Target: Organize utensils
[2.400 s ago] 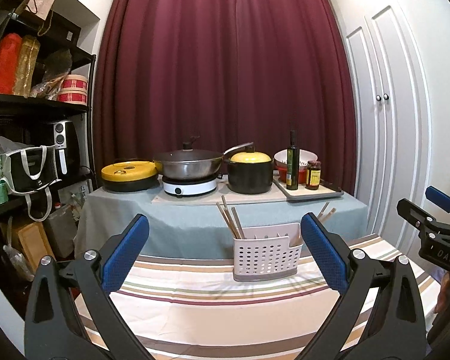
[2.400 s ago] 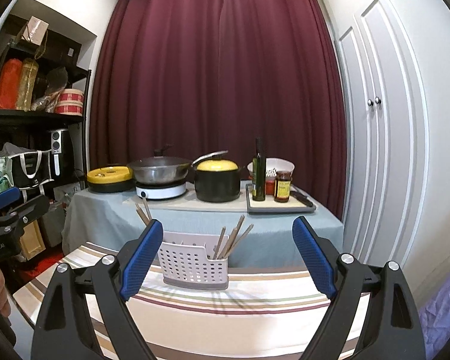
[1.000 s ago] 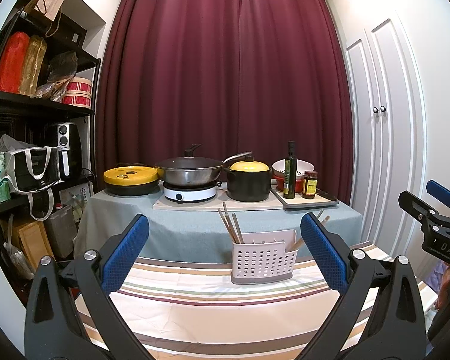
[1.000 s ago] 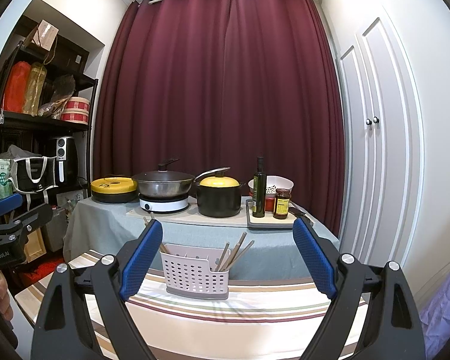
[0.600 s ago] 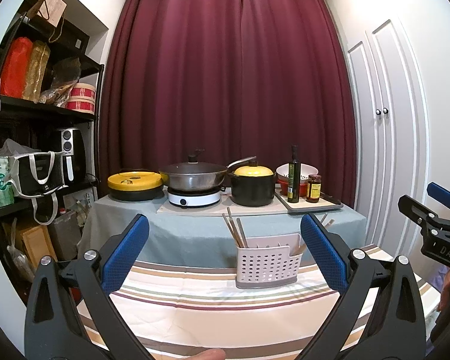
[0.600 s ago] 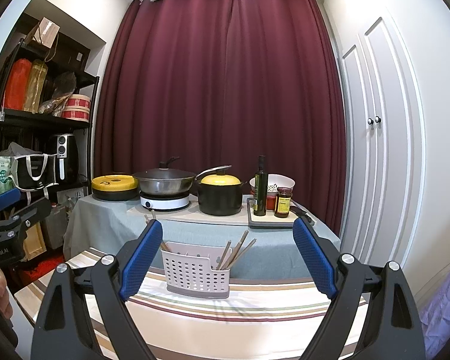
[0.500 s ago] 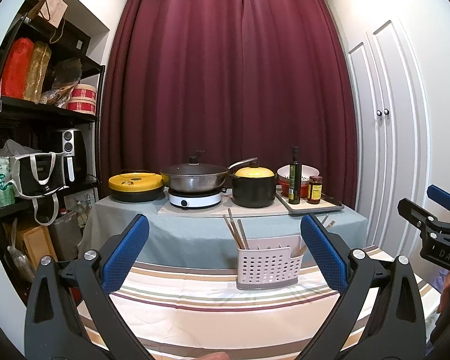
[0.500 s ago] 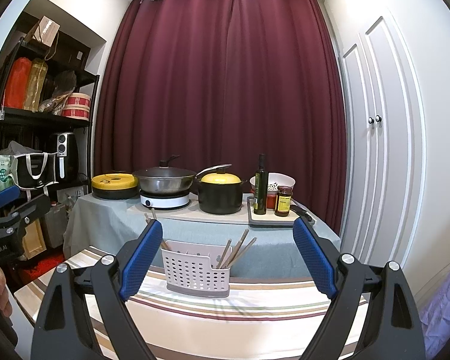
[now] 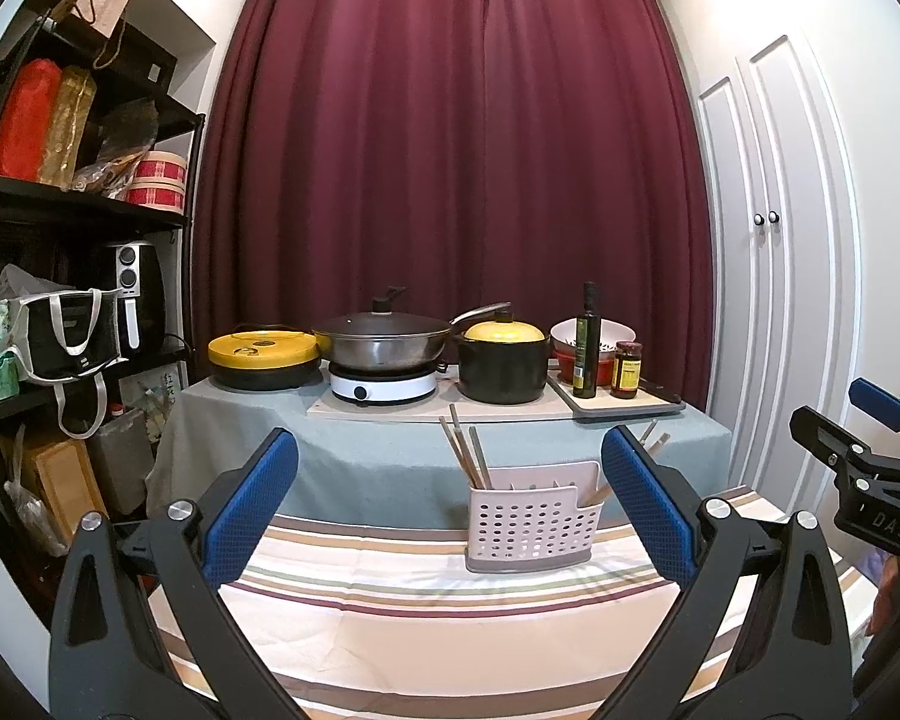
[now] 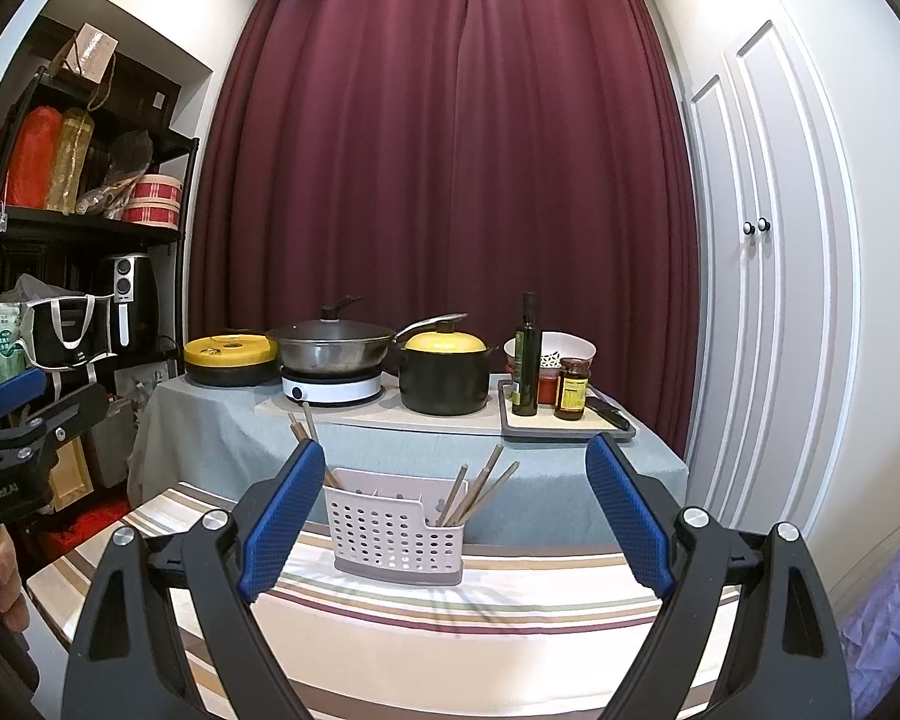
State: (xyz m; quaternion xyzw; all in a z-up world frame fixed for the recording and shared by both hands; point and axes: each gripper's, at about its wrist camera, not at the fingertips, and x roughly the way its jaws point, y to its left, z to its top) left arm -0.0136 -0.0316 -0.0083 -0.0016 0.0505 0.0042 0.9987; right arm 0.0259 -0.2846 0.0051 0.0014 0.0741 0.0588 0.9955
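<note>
A white perforated utensil caddy (image 9: 531, 530) (image 10: 393, 534) stands on the striped tablecloth (image 9: 450, 606) (image 10: 462, 624). Wooden chopsticks (image 9: 467, 450) lean out of its left end, and more chopsticks (image 10: 477, 492) stick out of its right compartment. My left gripper (image 9: 450, 510) hangs open, well short of the caddy, with nothing between its blue pads. My right gripper (image 10: 456, 516) is open too, held back from the caddy and empty. Each gripper shows at the edge of the other's view.
Behind the striped table, a grey-clothed table (image 9: 354, 450) carries a yellow electric pan (image 9: 264, 354), a wok on a hob (image 9: 384, 354), a black pot with yellow lid (image 9: 501, 360), and a tray with bottle and jar (image 9: 618, 402). Black shelving (image 9: 60, 300) stands left, white cupboard doors (image 9: 774, 300) right.
Both views have shifted slightly, tilting up and drawing back since 2.4 s ago. The caddy and chopsticks have not moved. Both grippers stay open and empty.
</note>
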